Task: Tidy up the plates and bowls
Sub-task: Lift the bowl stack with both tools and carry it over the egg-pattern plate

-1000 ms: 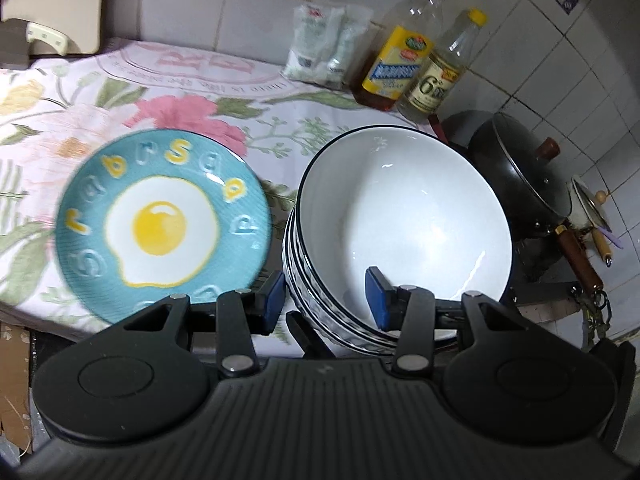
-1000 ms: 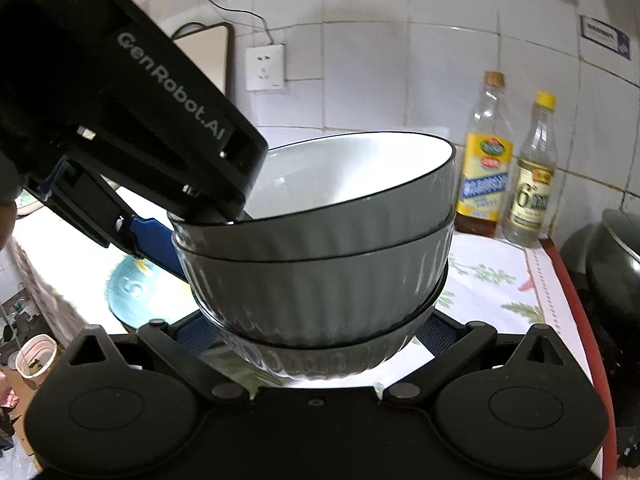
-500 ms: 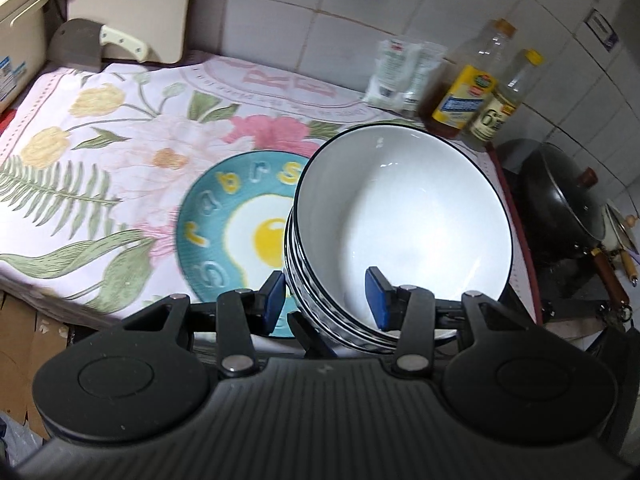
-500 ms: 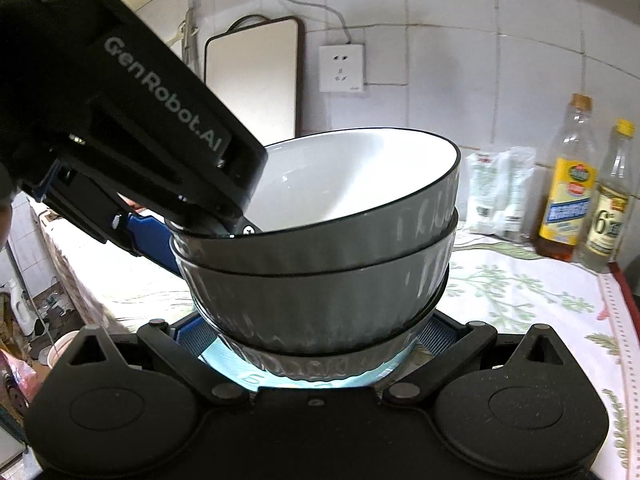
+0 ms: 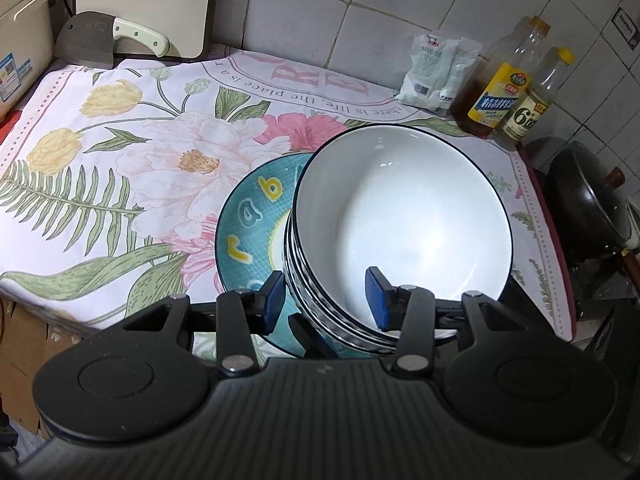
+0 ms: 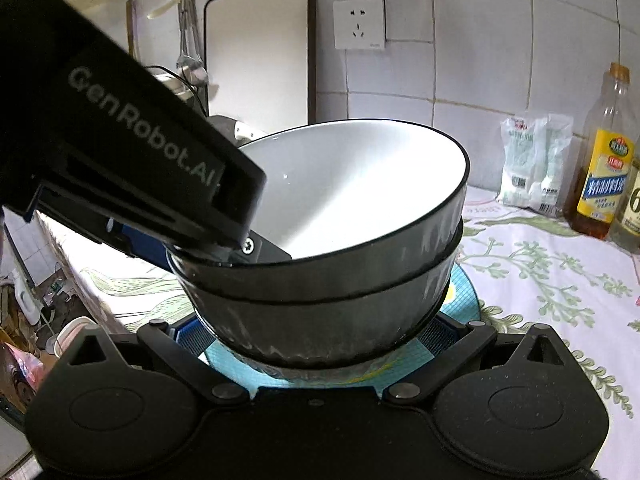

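A stack of three ribbed grey bowls (image 5: 400, 216) with white insides hangs over a teal fried-egg plate (image 5: 248, 220) on the flowered cloth. My left gripper (image 5: 325, 298) is shut on the near rim of the stack, one blue pad outside and one inside the top bowl. In the right wrist view my right gripper (image 6: 316, 340) is shut on the lowest bowl of the stack (image 6: 340, 272), a pad on each side. The left gripper (image 6: 208, 254) bites the rim from the upper left. The plate (image 6: 466, 304) shows under the stack; I cannot tell whether they touch.
A cleaver (image 5: 92, 46) leans on a cutting board (image 5: 148, 0) at the back left. A white packet (image 5: 438, 68) and two bottles (image 5: 500, 92) stand at the back right. A lidded black wok (image 5: 588, 196) sits past the cloth's right edge. The flowered cloth (image 5: 120, 160) lies bare on the left.
Both grippers have carried the bowl stack leftward across the cloth. The plate, earlier fully visible beside the stack, now lies mostly hidden beneath it.
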`<state>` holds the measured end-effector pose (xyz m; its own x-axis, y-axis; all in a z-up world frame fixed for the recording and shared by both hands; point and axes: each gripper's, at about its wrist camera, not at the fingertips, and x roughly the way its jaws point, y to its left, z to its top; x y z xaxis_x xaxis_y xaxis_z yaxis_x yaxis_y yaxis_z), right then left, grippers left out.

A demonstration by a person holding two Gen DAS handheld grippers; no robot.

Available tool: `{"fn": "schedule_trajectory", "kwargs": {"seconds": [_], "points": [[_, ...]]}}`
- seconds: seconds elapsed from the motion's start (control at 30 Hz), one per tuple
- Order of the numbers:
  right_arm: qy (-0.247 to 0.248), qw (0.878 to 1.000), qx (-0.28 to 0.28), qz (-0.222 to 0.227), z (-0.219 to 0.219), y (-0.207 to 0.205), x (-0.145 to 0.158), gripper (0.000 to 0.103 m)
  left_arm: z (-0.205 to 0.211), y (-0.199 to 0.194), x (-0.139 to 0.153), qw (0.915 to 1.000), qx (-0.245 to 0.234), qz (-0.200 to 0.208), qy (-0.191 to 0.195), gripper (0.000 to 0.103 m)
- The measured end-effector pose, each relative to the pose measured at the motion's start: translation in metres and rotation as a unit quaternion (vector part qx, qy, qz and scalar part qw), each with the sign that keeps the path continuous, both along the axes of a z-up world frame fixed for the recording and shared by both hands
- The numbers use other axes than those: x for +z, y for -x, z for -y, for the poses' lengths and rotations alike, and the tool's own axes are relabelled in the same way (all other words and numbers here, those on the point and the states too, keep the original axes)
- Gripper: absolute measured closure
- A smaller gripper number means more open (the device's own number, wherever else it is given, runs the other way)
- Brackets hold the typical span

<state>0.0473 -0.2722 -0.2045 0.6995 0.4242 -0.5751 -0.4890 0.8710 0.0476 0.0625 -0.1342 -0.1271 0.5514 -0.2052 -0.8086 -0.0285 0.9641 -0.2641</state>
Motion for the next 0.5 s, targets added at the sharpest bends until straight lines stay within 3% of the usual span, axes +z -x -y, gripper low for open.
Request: {"fn": "schedule_trajectory", "kwargs": {"seconds": [0.5], "points": [[0.015,1.000,-0.008,-0.023,-0.014,-0.011,-0.019,0.000,-0.011,-0.019,-0.028,0.9998,-0.008,-0.016,0.009,0.061]]}}
